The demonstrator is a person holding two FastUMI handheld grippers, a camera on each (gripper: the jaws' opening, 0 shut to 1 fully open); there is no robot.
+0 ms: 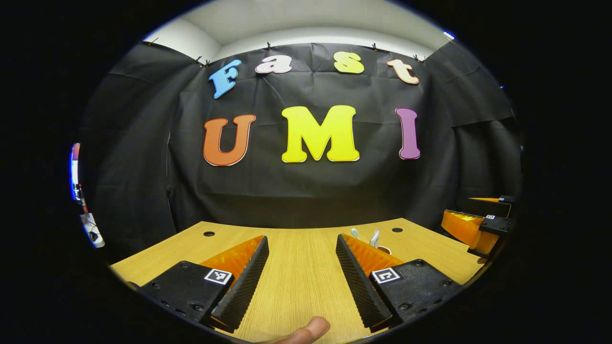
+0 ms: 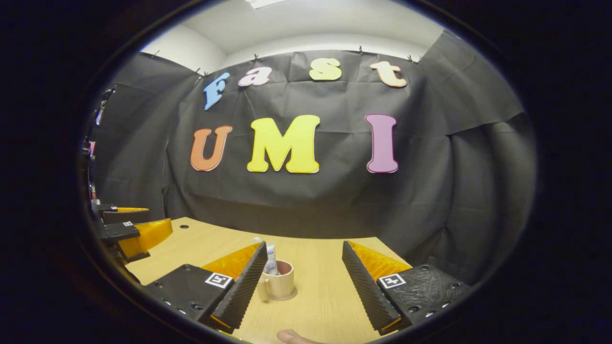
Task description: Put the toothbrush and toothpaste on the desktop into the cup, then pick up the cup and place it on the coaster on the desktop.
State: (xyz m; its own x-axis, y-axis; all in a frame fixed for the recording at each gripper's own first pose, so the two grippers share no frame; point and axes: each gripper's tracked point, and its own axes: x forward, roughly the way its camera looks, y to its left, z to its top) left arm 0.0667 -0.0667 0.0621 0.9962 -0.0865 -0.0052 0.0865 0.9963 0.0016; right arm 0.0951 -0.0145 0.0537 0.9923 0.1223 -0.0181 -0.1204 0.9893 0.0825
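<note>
On the wooden desktop [image 2: 325, 296] the cup [image 2: 278, 283] stands on its coaster [image 2: 289, 297] holding toothpaste [image 2: 271, 259]; both the right gripper [image 2: 303, 282] and left gripper [image 1: 301, 274] hang empty, fingers apart, suggesting the task is done

— What is hidden in the left gripper view?
— The cup [image 1: 384, 249] is mostly covered by the left gripper's [image 1: 302, 267] right-hand finger; only a sliver of rim is seen, with two pale tips above it that are too small to be told apart; the right gripper [image 1: 483, 224] is cut off at the edge.

— And in the right gripper view?
— The coaster [image 2: 282, 298] is seen only as a thin rim under the cup [image 2: 278, 283]; the toothpaste [image 2: 271, 258] is partly covered by a finger; the toothbrush cannot be made out with certainty; a fingertip [image 2: 292, 337] is cut off below.
</note>
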